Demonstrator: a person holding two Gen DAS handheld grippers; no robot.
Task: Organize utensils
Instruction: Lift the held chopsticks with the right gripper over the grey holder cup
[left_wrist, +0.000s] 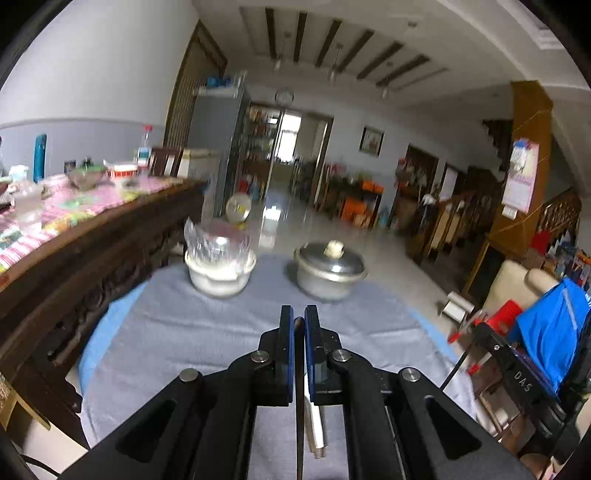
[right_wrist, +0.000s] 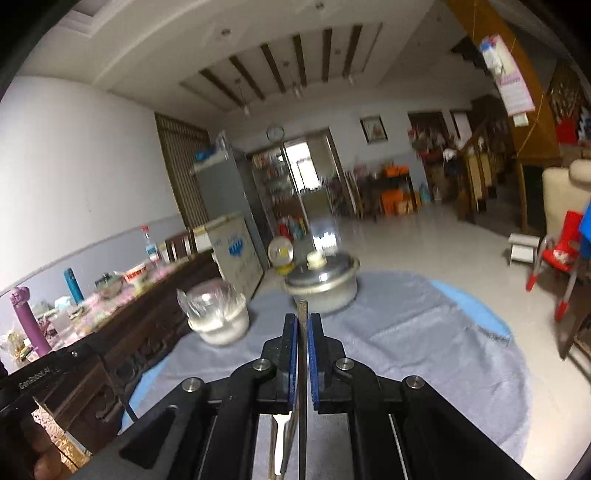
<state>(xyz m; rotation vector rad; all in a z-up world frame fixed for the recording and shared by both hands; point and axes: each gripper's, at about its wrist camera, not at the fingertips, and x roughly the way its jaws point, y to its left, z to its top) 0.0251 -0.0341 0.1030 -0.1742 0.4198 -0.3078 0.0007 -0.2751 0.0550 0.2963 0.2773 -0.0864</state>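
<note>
My left gripper (left_wrist: 299, 320) is shut on a thin dark utensil handle (left_wrist: 299, 398) that runs back between the blue pads, held above the grey cloth (left_wrist: 177, 332). A pale flat utensil (left_wrist: 317, 428) lies on the cloth below it. My right gripper (right_wrist: 303, 320) is shut on a thin dark metal utensil (right_wrist: 303, 369) whose tip sticks out past the fingertips. A pale spoon-like utensil (right_wrist: 279, 443) lies on the cloth under the right gripper. The right gripper shows at the left wrist view's right edge (left_wrist: 517, 373), holding a dark rod.
A white bowl with clear plastic in it (left_wrist: 220, 267) and a lidded metal pot (left_wrist: 330, 269) stand at the round table's far edge. A dark carved wooden table (left_wrist: 74, 258) with dishes is on the left. A red chair (right_wrist: 561, 258) stands on the right.
</note>
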